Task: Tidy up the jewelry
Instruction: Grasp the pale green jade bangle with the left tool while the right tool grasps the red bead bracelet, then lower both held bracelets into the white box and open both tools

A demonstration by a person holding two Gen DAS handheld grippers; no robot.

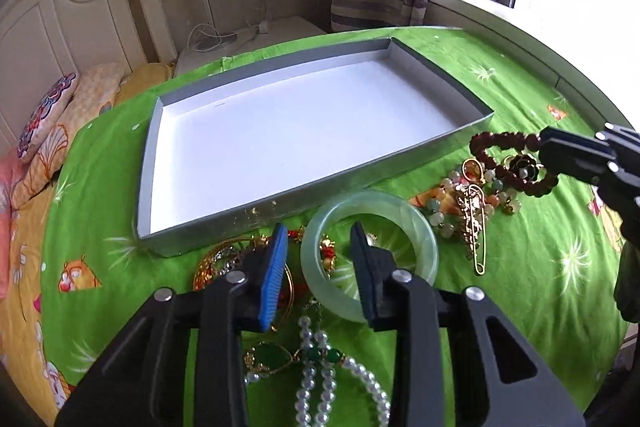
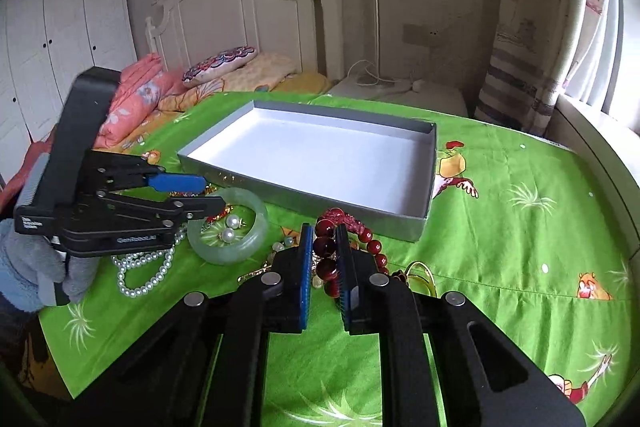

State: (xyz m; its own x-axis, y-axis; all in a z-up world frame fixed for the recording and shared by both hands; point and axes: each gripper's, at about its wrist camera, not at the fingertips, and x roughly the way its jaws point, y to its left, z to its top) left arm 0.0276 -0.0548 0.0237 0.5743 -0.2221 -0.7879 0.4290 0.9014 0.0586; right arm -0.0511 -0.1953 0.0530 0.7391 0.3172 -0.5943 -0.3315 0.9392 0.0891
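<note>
My left gripper (image 1: 318,247) sits just in front of the grey box (image 1: 224,219), near its front-left part. Its jaws straddle the rim of the pale green jade bangle (image 1: 404,211): one finger outside the ring, the other inside the hole. There's a gap on each side of the rim, so the pads aren't pressing; it's open and gripping nothing. The bangle lies flat on the green cloth (image 1: 520,287), right at the box's front wall. Under and behind my left fingers there's a gold filigree piece (image 1: 212,263). A pearl necklace (image 1: 320,387) w/ a green pendant (image 1: 268,357) trails away from the box toward me. Two pearl earrings (image 2: 229,229) lie inside the bangle's ring.

The box itself is shallow w/ a white floor, nothing in it.

Right of the bangle, still in front of the box, is a heap of pastel beads (image 1: 452,203) and a gold safety-pin brooch (image 1: 478,227). A black flower brooch (image 1: 522,165) is near the box's front-right corner.

My right gripper (image 2: 325,267) is by that same corner, clamped tight on the dark red bead bracelet (image 2: 326,247). The beads are pinched between the pads, and the loose end of the strand drapes toward the box wall.
</note>
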